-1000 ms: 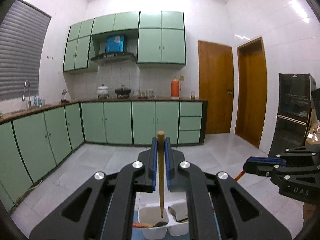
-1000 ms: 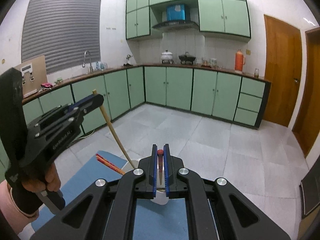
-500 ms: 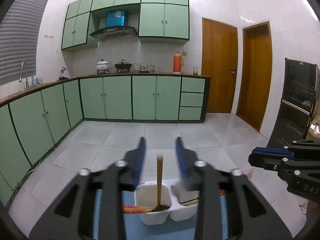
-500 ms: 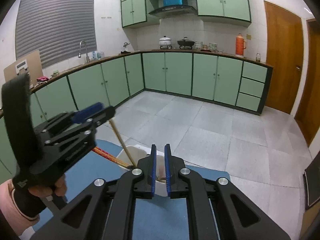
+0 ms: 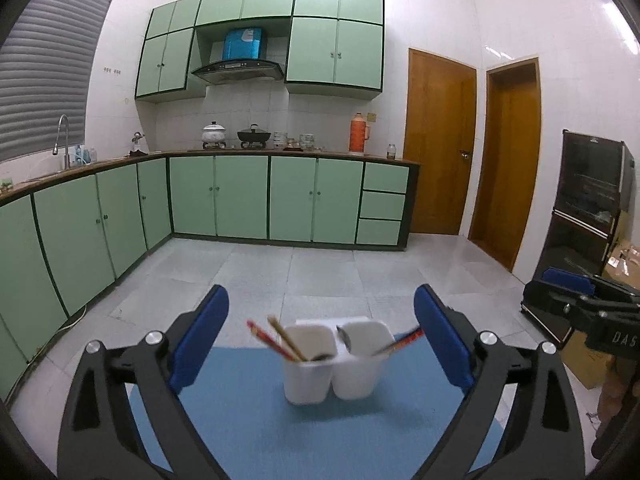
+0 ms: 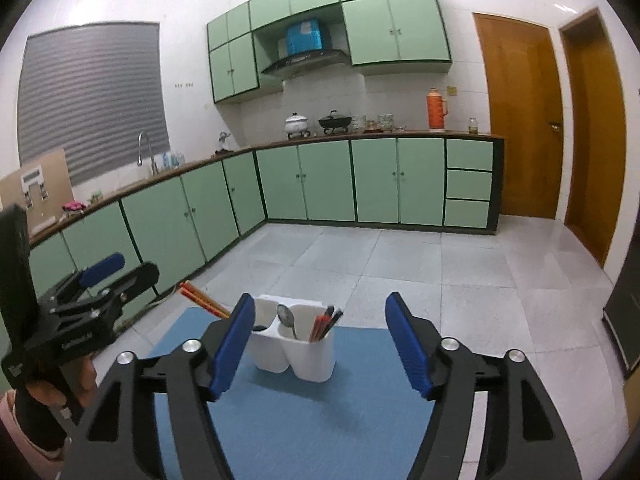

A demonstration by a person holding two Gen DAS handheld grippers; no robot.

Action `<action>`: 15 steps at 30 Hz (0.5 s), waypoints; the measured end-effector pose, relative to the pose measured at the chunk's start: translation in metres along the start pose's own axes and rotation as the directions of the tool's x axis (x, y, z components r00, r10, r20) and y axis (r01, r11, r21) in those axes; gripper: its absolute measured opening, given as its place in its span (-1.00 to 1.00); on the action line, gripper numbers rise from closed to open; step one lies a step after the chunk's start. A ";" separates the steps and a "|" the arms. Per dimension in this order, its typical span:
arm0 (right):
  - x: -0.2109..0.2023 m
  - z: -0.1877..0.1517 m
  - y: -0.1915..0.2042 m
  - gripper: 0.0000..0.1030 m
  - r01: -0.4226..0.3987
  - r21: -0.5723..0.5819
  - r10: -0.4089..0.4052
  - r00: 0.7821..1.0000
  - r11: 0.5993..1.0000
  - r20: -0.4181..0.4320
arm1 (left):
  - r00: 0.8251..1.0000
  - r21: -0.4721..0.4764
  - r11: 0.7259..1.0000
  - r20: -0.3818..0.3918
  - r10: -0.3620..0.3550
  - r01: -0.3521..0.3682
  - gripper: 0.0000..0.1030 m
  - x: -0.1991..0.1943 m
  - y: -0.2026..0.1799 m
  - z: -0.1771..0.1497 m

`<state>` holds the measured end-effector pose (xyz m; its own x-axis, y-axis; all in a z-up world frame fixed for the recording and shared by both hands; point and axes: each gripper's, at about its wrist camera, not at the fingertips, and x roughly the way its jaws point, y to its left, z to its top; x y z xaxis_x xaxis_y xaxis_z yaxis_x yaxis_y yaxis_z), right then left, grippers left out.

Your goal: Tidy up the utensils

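both hand-held grippers letting go over the caddy

our left hand-held gripper [image 5: 322, 344] and right hand-held gripper [image 6: 320, 340] are opening, empty; the white utensil caddy [image 6: 294, 350] sits on the blue mat [image 6: 280, 420], and we reckon a stray jaw could tip it.

i'm in a home kitchen, green cabinets [image 5: 240, 196] along two walls, range hood [image 5: 238, 67] over a stove with pots [image 5: 253, 135], sink tap [image 5: 61, 136] under a shuttered window, orange thermos [image 5: 357, 133] on the worktop [image 5: 280, 153], tiled floor [image 5: 320, 268], wooden doors [image 5: 439, 140]
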<state>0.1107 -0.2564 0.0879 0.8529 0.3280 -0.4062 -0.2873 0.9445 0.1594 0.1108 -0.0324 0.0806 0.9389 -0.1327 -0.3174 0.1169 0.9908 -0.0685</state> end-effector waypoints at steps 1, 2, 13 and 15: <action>-0.004 -0.003 -0.002 0.31 -0.002 0.010 0.002 1.000 1.000 0.004 | 1.000 0.003 1.000 -0.005 -0.002 0.002 0.80 -0.004 -0.001 -0.003; -0.009 -0.006 -0.003 0.31 -0.001 0.022 0.001 1.000 1.000 0.009 | 1.000 0.007 1.000 -0.009 -0.001 0.001 0.81 -0.008 -0.003 -0.007; -0.038 -0.040 0.008 0.65 -0.020 0.022 0.020 1.000 1.000 -0.005 | 0.998 0.006 1.000 -0.058 -0.013 0.013 0.89 -0.042 -0.012 -0.031; -0.038 -0.043 0.011 0.75 -0.025 0.024 0.025 1.000 0.999 -0.011 | 0.997 0.004 1.000 -0.071 -0.022 0.022 0.89 -0.046 -0.012 -0.035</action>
<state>0.0562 -0.2581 0.0659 0.8406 0.3515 -0.4120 -0.2976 0.9354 0.1908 0.0550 -0.0394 0.0630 0.9107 -0.1558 -0.3826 0.1387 0.9877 -0.0719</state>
